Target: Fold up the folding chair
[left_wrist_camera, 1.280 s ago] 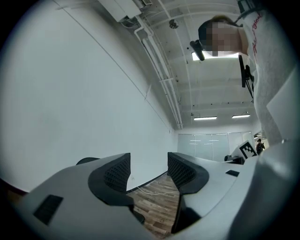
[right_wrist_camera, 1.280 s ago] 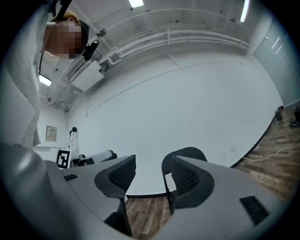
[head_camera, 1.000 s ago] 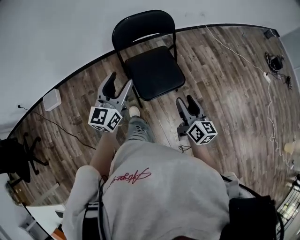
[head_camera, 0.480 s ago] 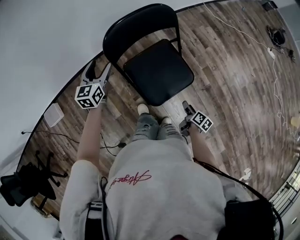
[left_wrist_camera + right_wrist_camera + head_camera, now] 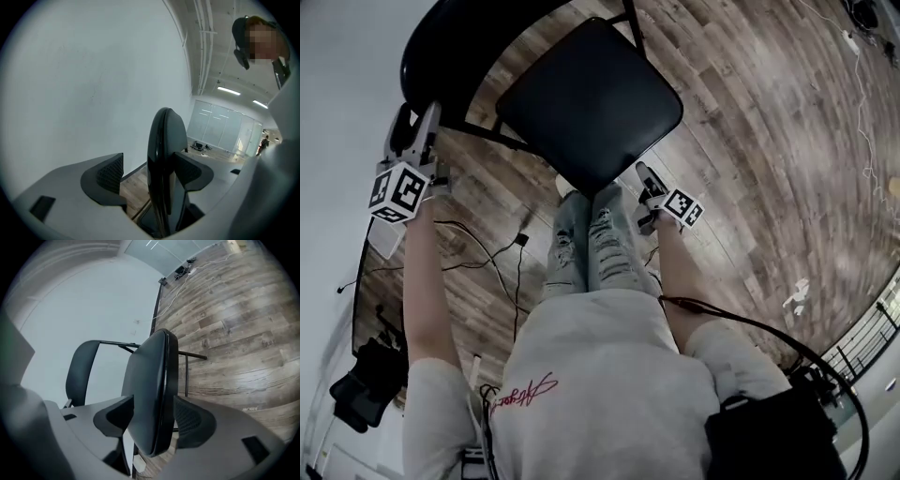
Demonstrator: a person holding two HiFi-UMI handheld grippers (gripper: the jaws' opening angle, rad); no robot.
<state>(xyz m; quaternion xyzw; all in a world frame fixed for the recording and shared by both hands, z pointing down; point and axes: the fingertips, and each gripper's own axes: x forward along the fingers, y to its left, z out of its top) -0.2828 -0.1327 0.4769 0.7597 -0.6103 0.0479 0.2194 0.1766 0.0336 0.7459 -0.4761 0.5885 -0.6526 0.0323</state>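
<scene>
The black folding chair stands unfolded, its seat (image 5: 581, 98) in front of my legs and its backrest (image 5: 441, 42) at the upper left. My left gripper (image 5: 414, 117) is at the backrest's left end. In the left gripper view the backrest (image 5: 164, 140) stands edge-on between the jaws of the left gripper (image 5: 149, 171), close to the right one and apart from the left one; the jaws are opening. My right gripper (image 5: 643, 176) is at the seat's front right edge. The right gripper (image 5: 152, 416) straddles the seat's edge (image 5: 150, 380), and I see no squeeze on it.
A person's legs (image 5: 591, 234) stand against the seat's front. Black cables (image 5: 502, 253) trail over the wooden floor on the left, near a white box (image 5: 384, 239) and an office chair (image 5: 366, 384). The white wall (image 5: 337, 75) runs close behind the backrest. A white cable (image 5: 862, 84) lies at the far right.
The view has leant in over the chair. My left gripper has swung out left and down to the backrest. The right gripper has dropped and rolled onto the seat's front edge.
</scene>
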